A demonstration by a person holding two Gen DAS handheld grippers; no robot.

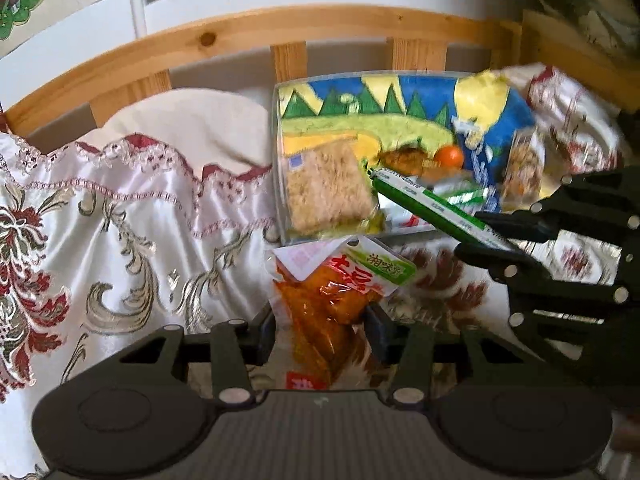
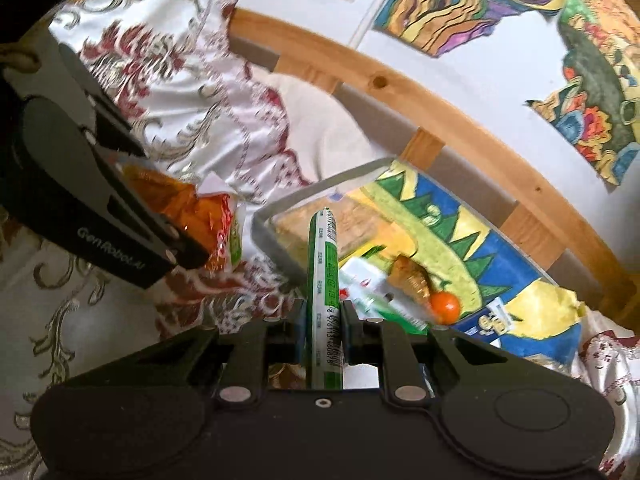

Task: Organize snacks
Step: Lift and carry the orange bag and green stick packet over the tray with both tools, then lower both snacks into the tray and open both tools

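Left wrist view has the left gripper (image 1: 320, 328) clamped on an orange snack packet (image 1: 332, 300), held just in front of the clear plastic box (image 1: 280, 160) on the floral satin cloth (image 1: 120, 220). Right gripper (image 2: 324, 328) is pinching a green-and-white snack stick (image 2: 325, 280), its tip over the box's near rim.
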